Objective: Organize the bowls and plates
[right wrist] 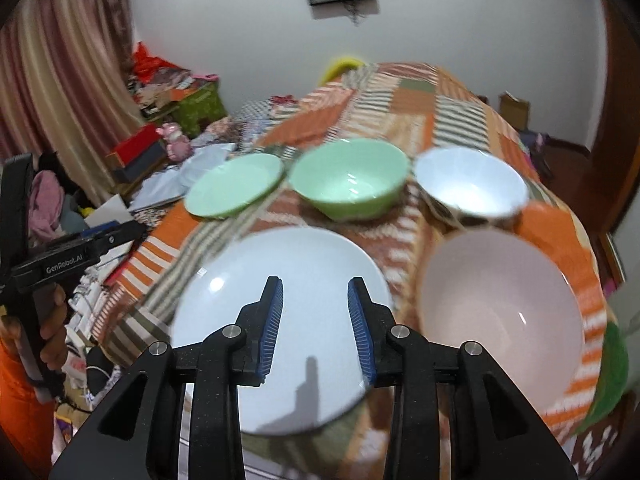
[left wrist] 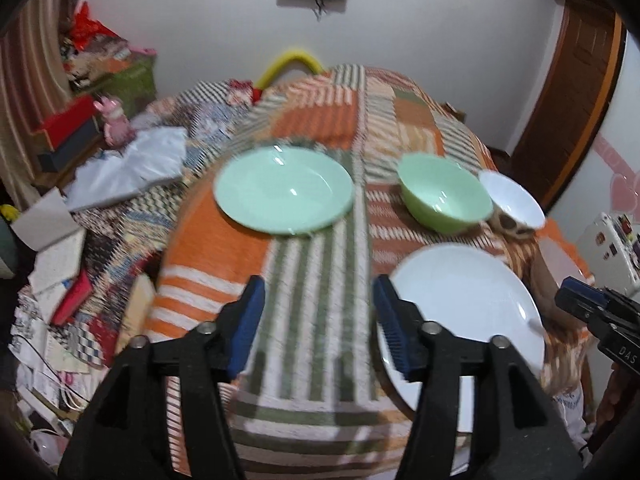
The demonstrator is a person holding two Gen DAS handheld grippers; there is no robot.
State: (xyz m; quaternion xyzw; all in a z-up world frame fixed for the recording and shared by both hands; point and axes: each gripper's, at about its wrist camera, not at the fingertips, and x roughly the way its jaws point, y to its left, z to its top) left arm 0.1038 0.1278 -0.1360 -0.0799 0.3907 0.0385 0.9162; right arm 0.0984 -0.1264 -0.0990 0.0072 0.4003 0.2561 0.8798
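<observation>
**Both claws spread above the dishes on the striped cloth**

Left wrist view: the left gripper hangs above the striped tablecloth with its blue-padded fingers spread wide, nothing between them. The green plate lies far and slightly left of the fingers. To its right sits the green bowl, and just beside that, further right, the white bowl; whether the two rims touch cannot be told. The white plate lies near, right of the fingers, partly behind the right-hand pad. The right gripper enters at the right edge.

Right wrist view: the right gripper hovers over the white plate, its fingers spread apart and holding nothing. A pink bowl sits near on the right, just beside the white plate. Along the far row stand the green plate at left, the green bowl in the middle and the white bowl at right. The left gripper shows at the left edge, held in the person's hand.
</observation>
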